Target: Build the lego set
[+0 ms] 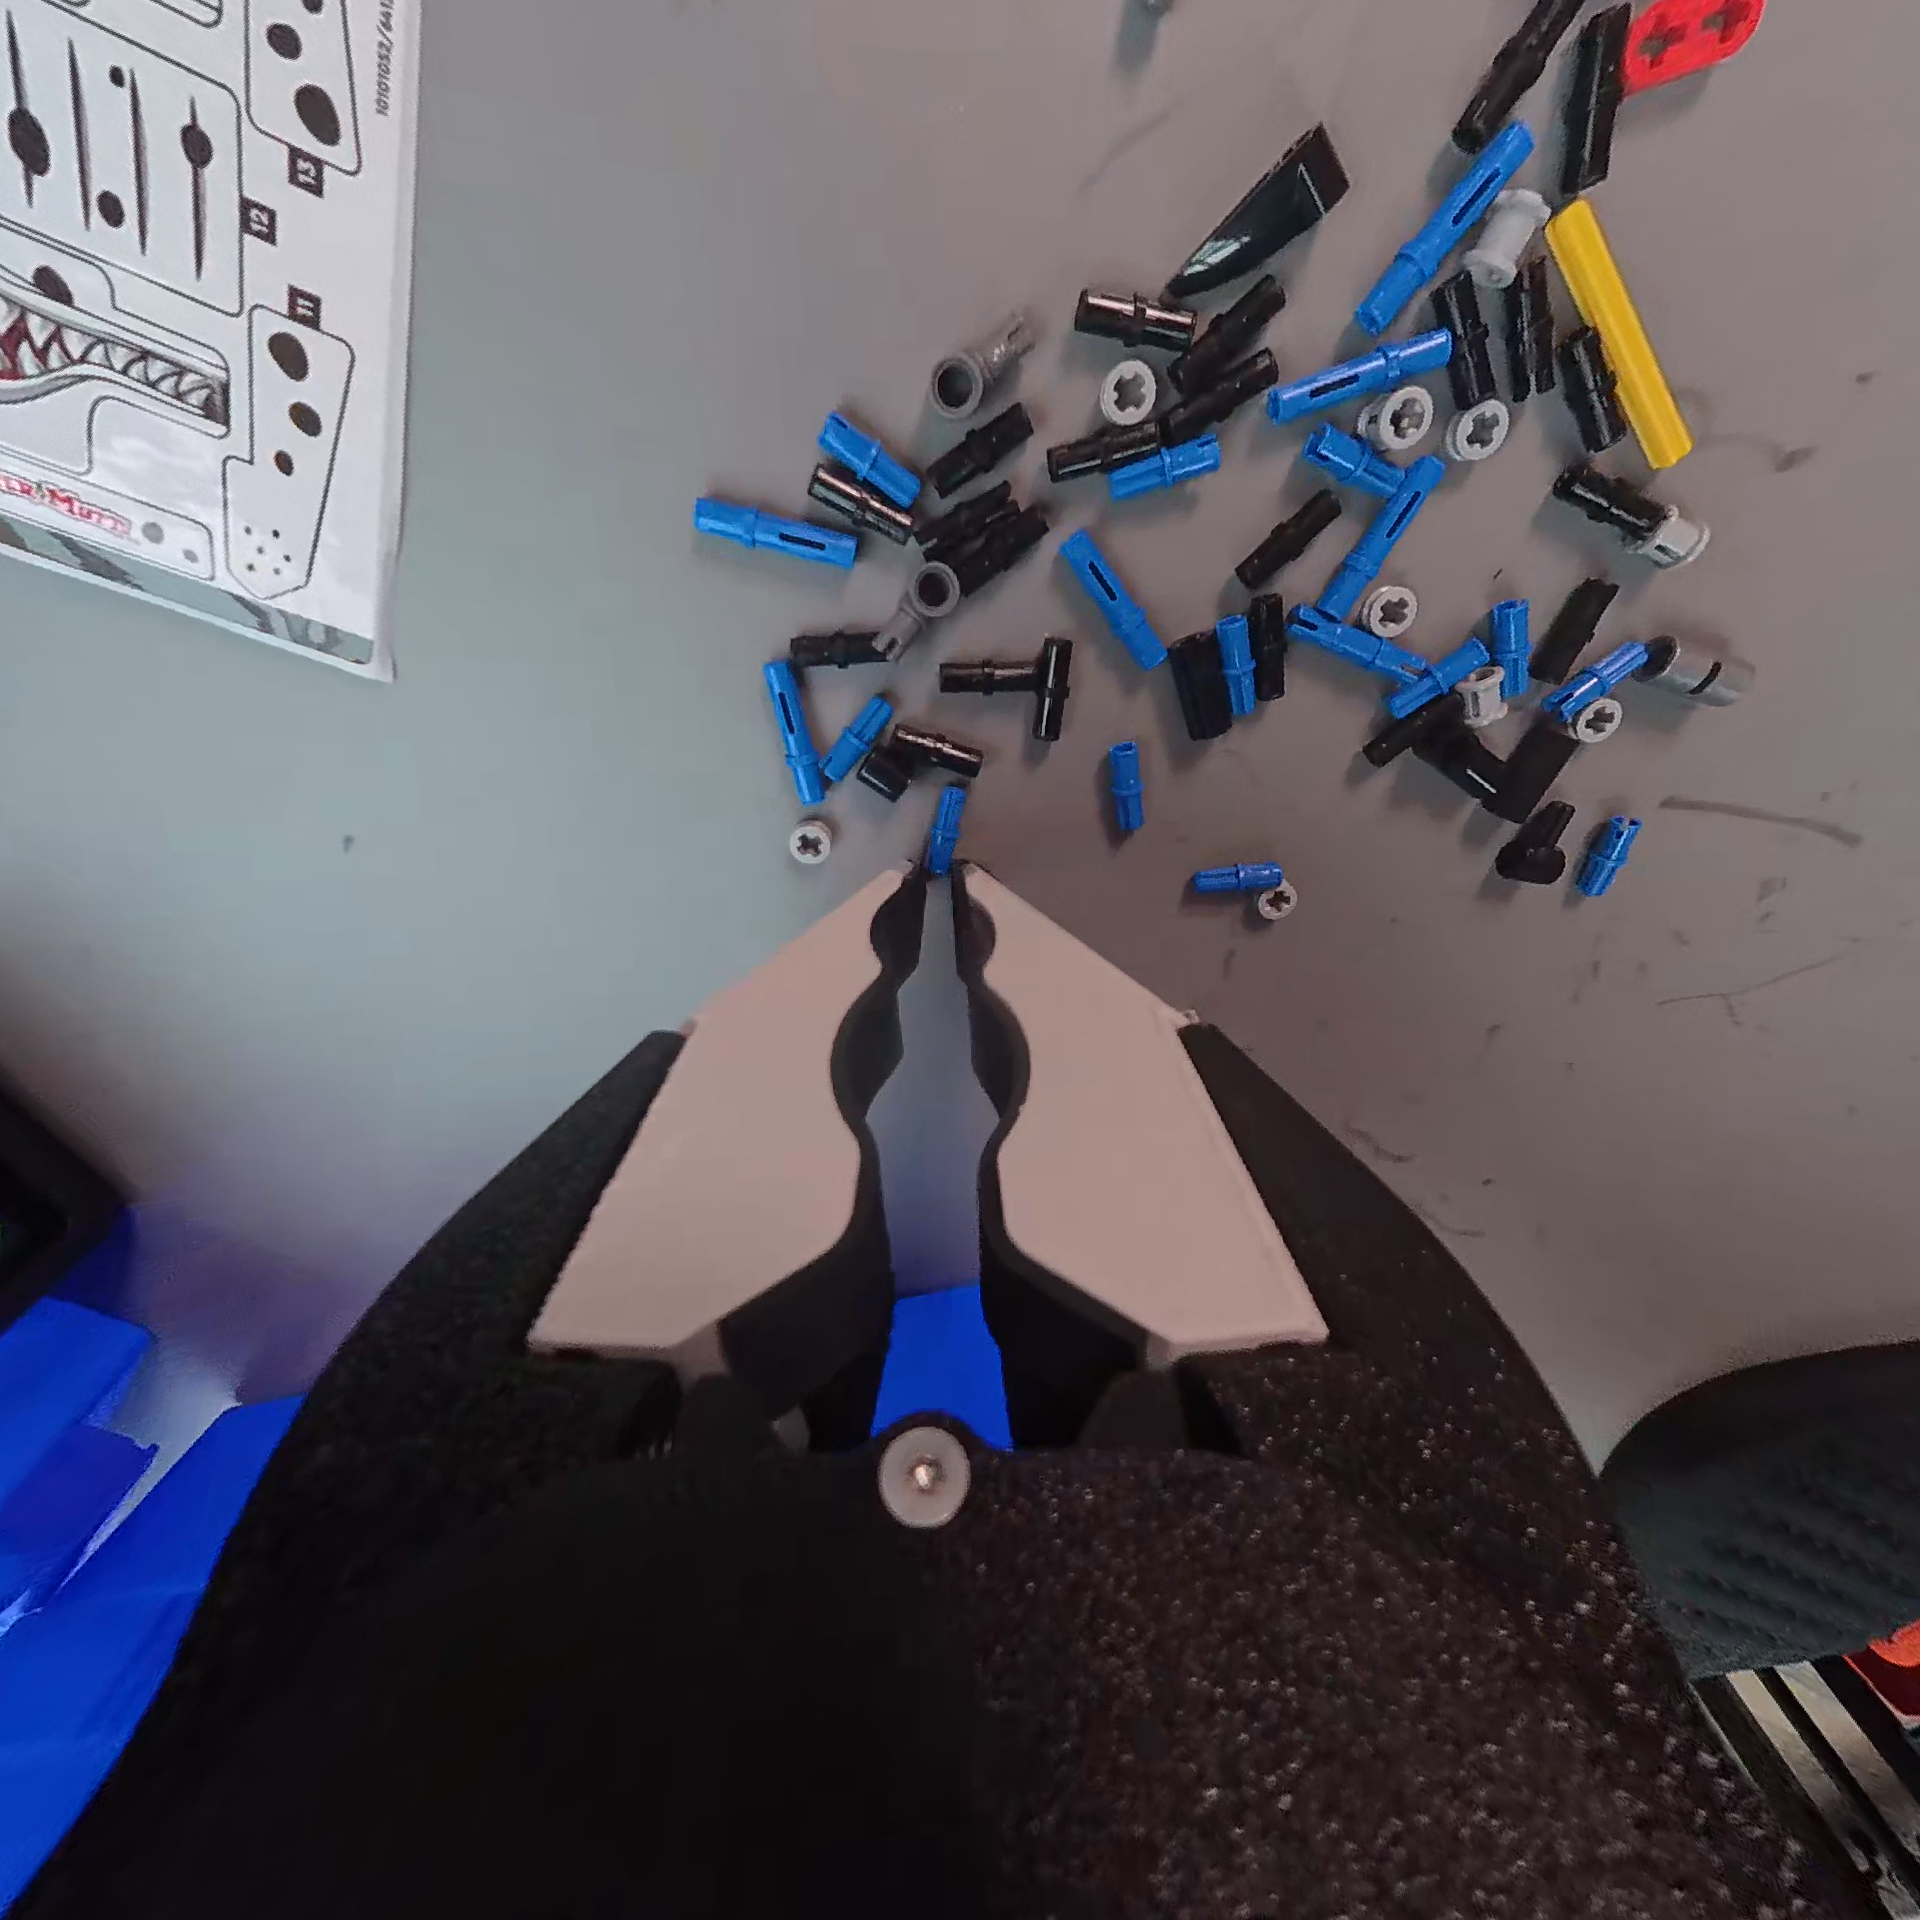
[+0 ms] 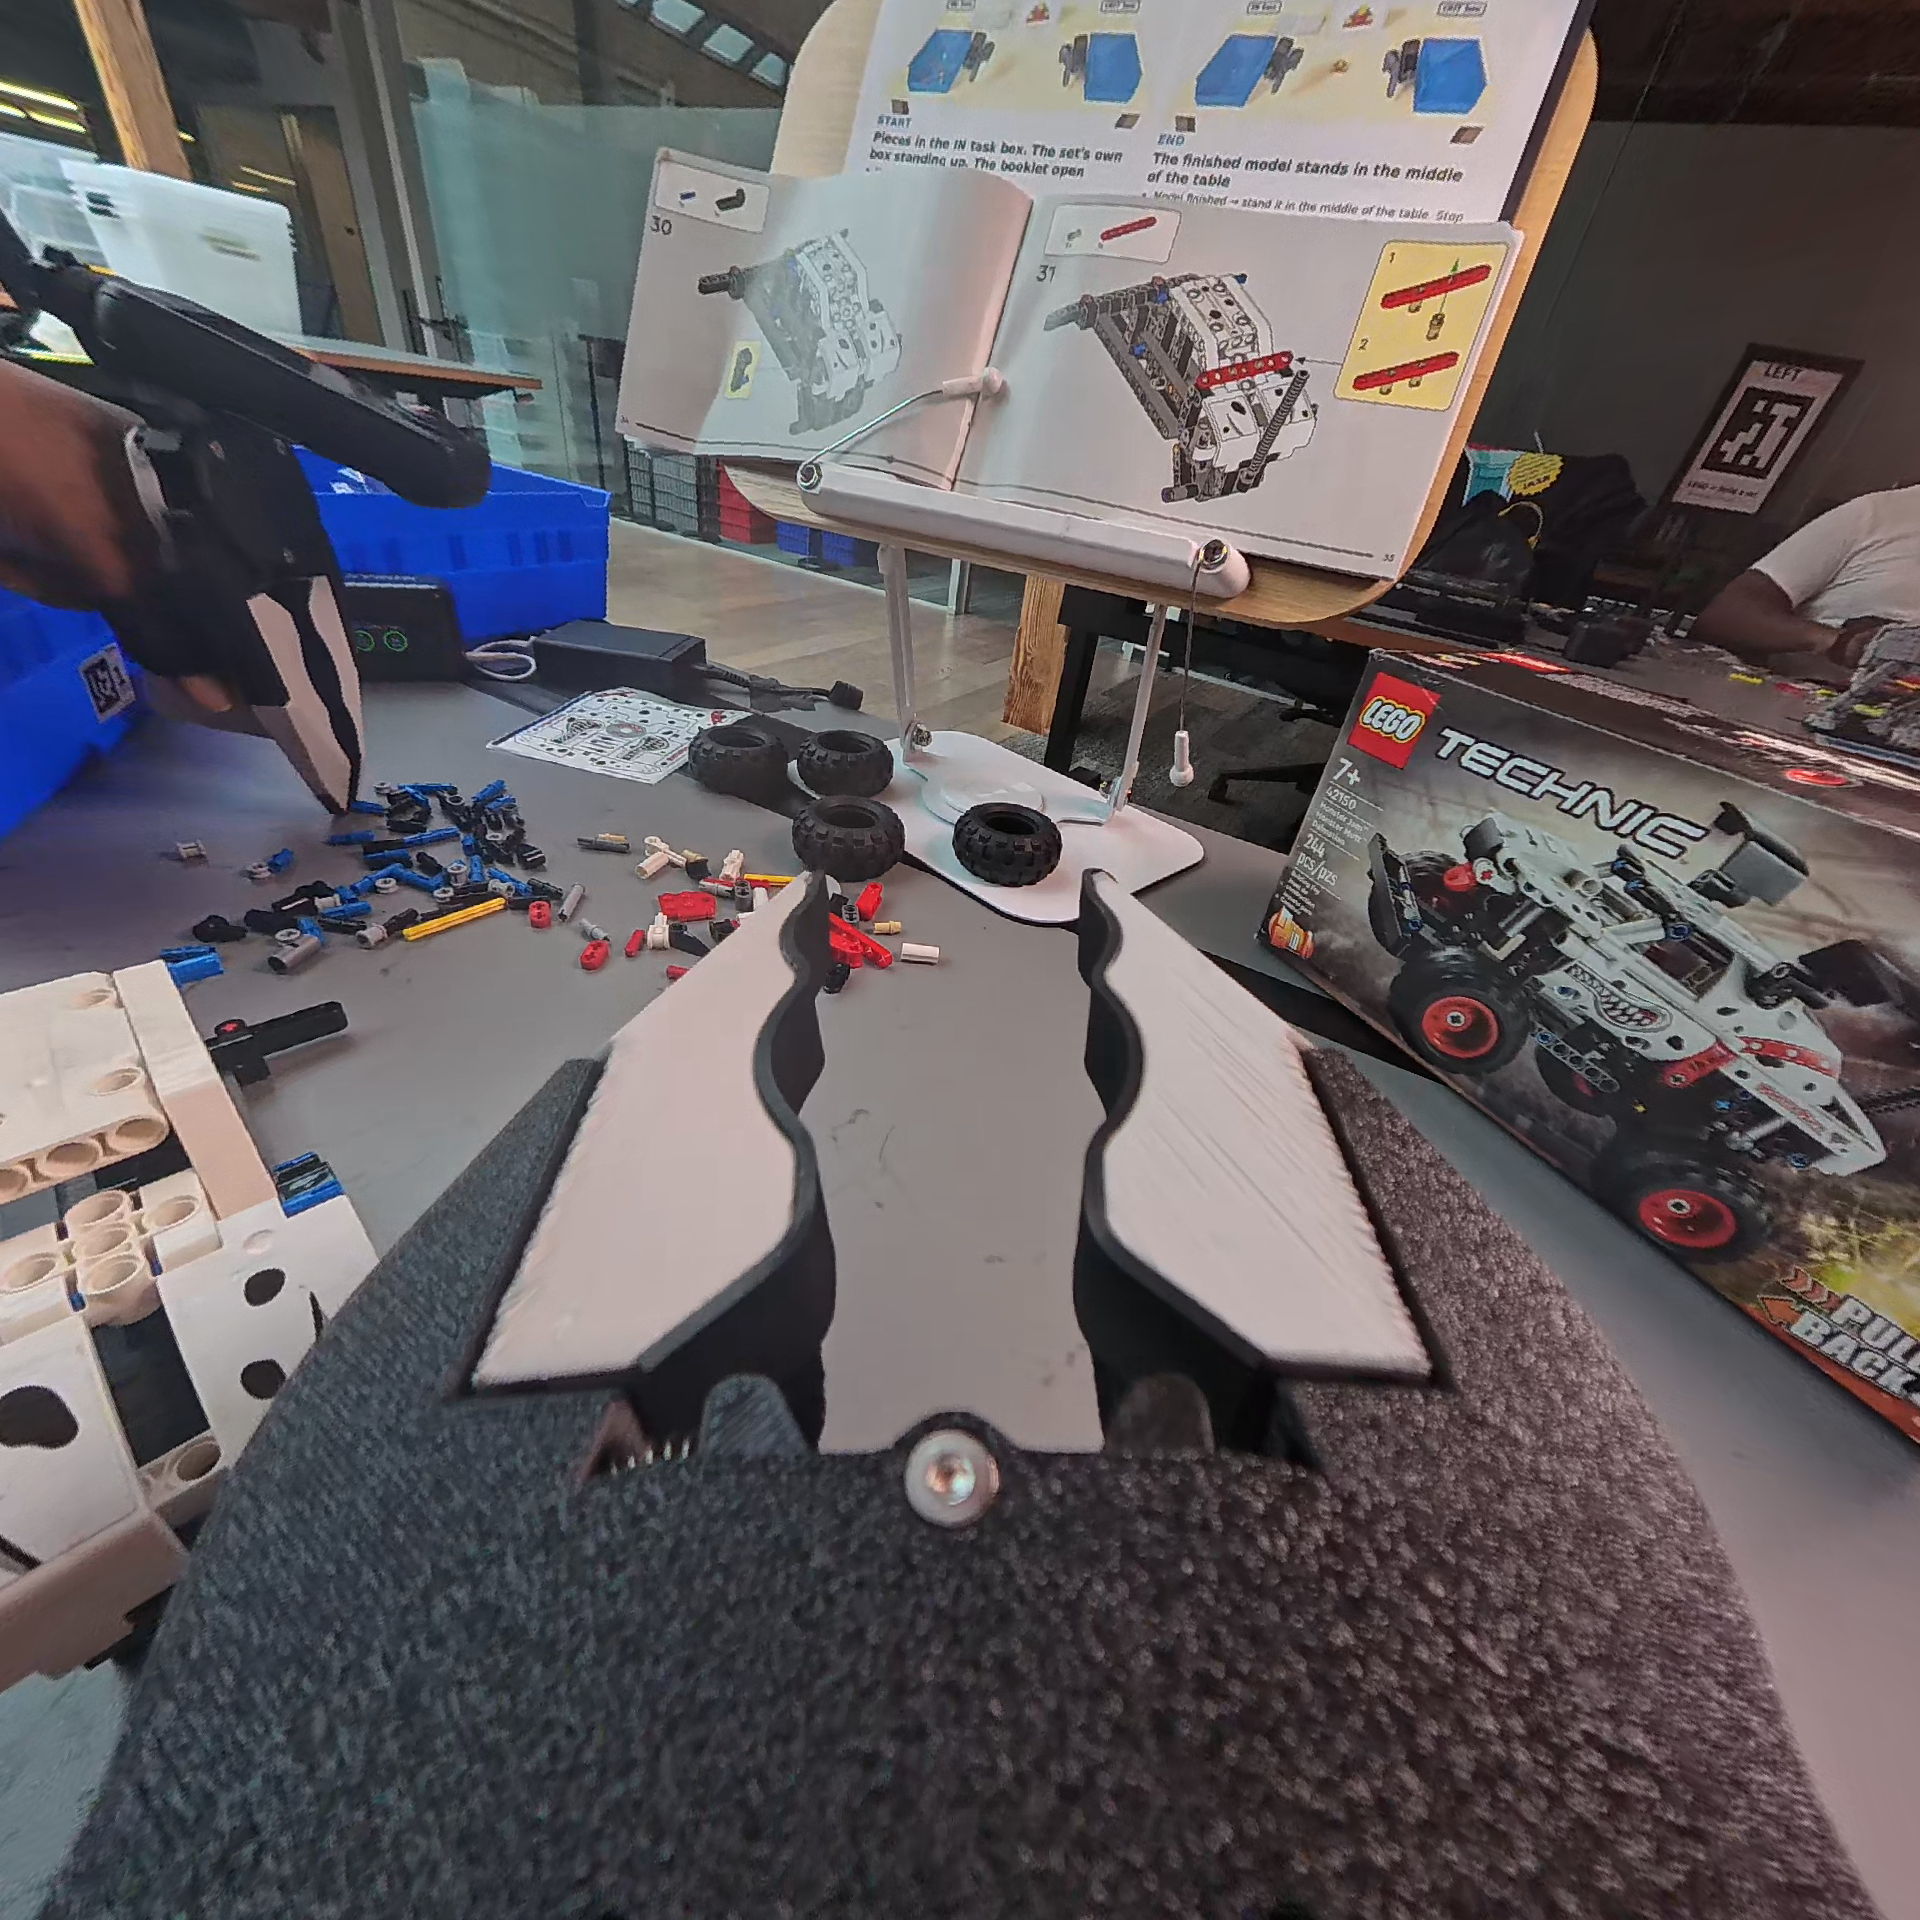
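one small blue pin (image 1: 945, 828) sat pinched at the left gripper (image 1: 940, 871) tips.
its long axis ran on from the fingers, apparently just clear of the table (image 1: 520, 831) beside the pile; the right gripper (image 2: 951, 914) gaped empty, well apart.

A grey table (image 2: 966, 1143) carries a white book stand (image 2: 1049, 831) at twelve o'clock. At ten o'clock sit blue plastic bins (image 2: 488, 540) — a black power adapter (image 2: 618, 655) lies just beside them. At two o'clock, well back, a seated person's arm (image 2: 1766, 613) rests on another table, near a black-and-white marker sign (image 2: 1766, 426).
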